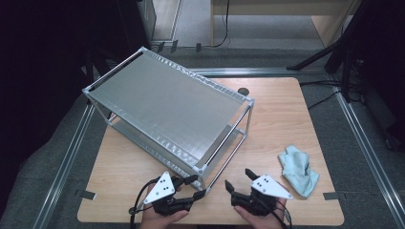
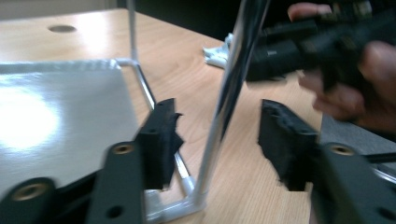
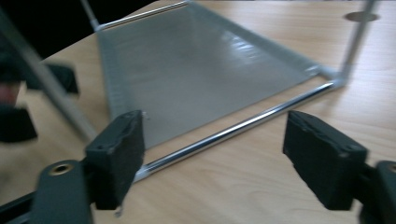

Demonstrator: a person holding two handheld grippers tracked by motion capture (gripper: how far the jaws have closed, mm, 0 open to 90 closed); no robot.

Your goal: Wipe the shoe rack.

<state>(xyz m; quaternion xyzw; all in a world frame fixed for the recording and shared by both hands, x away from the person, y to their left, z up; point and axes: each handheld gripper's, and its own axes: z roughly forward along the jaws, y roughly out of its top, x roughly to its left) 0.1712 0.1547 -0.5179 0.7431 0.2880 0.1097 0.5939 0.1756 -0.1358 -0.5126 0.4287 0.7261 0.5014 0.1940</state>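
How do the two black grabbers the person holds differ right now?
The left gripper has the shelf rack's upright corner post between its open jaws, untouched; the right gripper has nothing between its own. The left gripper sits at the rack's near corner; the right gripper stands clear of it, nearer the blue cloth. Both are open.

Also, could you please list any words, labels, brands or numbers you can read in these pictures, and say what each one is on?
There is no readable text.
Metal shelf: bare, no label or brand.
Blue cloth: plain, no tag in sight.
Wooden table: no markings.
Grey plates on the left tongs and right tongs: only black dots, no letters or numbers.
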